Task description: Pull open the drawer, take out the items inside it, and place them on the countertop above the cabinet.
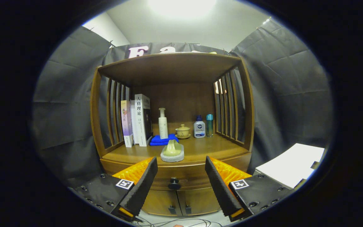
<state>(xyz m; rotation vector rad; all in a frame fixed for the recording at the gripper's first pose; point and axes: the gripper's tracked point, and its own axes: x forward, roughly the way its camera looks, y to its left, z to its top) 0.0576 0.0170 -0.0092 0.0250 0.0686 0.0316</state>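
Note:
A wooden cabinet [172,157] with a roofed shelf stands straight ahead. Its drawer [181,176] sits closed under the countertop [200,149], with a dark round knob [174,183] at its middle. My gripper [181,171] is open, and the knob lies between the two fingers, a little beyond their tips. Nothing is held. On the countertop's front edge, just above the drawer, rests a grey scrubbing stone with a pale green handle [172,152]. The inside of the drawer is hidden.
On the countertop stand books [137,121], a folded blue cloth [162,139], a white pump bottle [163,123], a small lidded cup [183,131], a white-and-blue bottle [199,127] and a teal bottle [210,125]. Two cabinet doors [178,201] lie below. A white sheet [291,164] lies at the right.

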